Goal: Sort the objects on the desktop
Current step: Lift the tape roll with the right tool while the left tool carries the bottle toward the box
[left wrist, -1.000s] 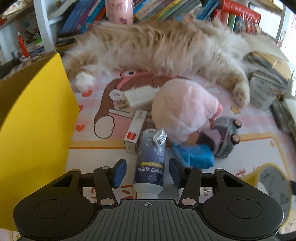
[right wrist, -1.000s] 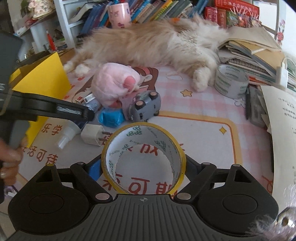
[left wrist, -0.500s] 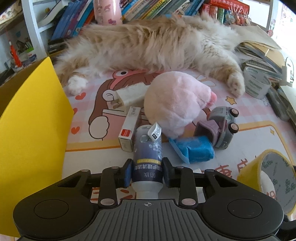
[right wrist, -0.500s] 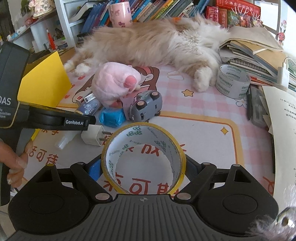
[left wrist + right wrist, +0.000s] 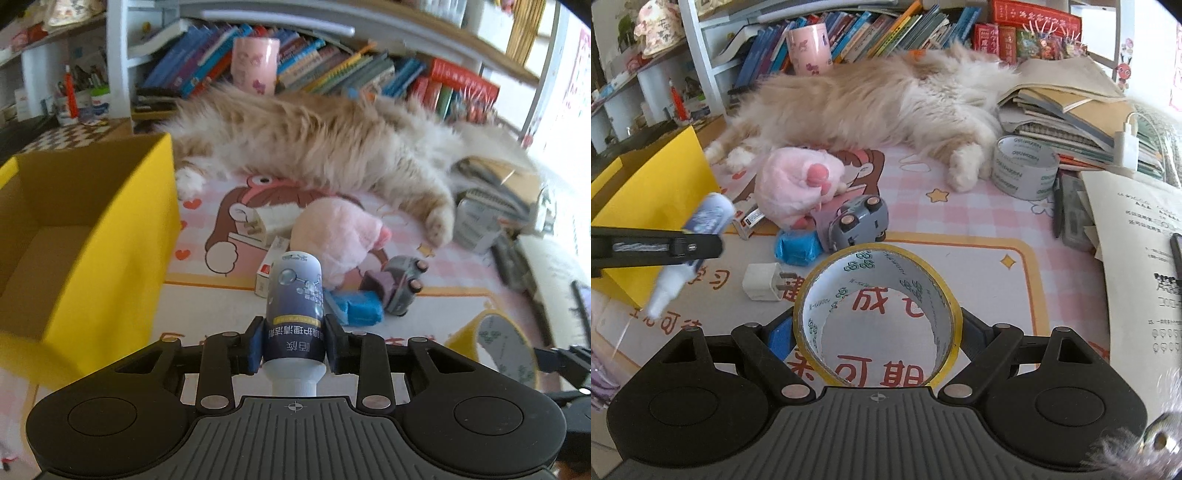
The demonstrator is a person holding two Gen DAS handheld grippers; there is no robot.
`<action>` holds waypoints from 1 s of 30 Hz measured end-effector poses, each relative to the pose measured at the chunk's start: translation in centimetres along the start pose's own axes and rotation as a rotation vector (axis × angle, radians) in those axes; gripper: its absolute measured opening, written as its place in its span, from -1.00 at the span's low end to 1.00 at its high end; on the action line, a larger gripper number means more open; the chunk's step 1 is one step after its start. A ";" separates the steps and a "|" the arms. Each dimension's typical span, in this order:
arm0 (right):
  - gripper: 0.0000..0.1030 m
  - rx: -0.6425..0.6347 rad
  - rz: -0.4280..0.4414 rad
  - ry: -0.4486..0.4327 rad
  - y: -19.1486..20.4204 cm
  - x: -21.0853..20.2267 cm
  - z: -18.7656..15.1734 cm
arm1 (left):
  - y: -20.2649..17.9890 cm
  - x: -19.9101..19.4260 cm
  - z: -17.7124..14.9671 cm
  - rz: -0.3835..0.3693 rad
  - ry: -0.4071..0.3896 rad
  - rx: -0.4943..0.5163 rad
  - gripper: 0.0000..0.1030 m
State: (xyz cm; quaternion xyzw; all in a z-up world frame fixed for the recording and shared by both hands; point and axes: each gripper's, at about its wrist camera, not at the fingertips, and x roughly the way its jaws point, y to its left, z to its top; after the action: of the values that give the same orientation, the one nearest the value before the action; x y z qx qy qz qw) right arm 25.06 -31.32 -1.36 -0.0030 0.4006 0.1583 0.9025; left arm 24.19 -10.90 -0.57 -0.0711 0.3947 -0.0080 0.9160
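Note:
My left gripper (image 5: 293, 349) is shut on a dark blue bottle with a white cap (image 5: 294, 314) and holds it above the mat, to the right of the open yellow box (image 5: 92, 236). The bottle also shows in the right wrist view (image 5: 701, 225), lifted beside the box (image 5: 653, 184). My right gripper (image 5: 877, 332) is shut on a yellow tape roll (image 5: 877, 291), which also shows in the left wrist view (image 5: 495, 339). On the mat lie a pink plush (image 5: 332, 236), a grey toy car (image 5: 399, 284), a blue packet (image 5: 358, 308), a small box (image 5: 269, 266) and a white plug (image 5: 762, 282).
A fluffy cat (image 5: 314, 147) lies across the back of the desk. A grey tape roll (image 5: 1023, 166), stacked books and papers (image 5: 1071, 110) and a sheet (image 5: 1137, 251) fill the right side. Bookshelves with a pink cup (image 5: 255, 64) stand behind.
My left gripper closed on the bottle lying on the mat and lifted it up, so the open box top came into view. My right gripper kept holding the yellow tape roll.

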 end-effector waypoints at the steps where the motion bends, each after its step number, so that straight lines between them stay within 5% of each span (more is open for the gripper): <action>1: 0.63 0.002 -0.001 -0.005 0.0 -0.3 0.0 | 0.1 -0.6 -0.1 -0.007 -0.006 -0.012 -0.39; 14: 0.63 0.025 -0.008 -0.128 3.0 -4.6 0.0 | 2.1 -6.2 -1.3 -0.109 -0.052 -0.033 -0.39; 30: 0.63 -0.011 0.024 -0.110 10.7 -5.5 -2.1 | 8.9 -11.1 -4.9 -0.121 -0.062 -0.080 -0.39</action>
State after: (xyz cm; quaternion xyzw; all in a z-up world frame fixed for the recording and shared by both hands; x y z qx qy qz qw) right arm 17.02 -22.97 2.53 0.0055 0.3494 0.1712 0.9212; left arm 12.67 -1.94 2.94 -0.1314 0.3609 -0.0453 0.9222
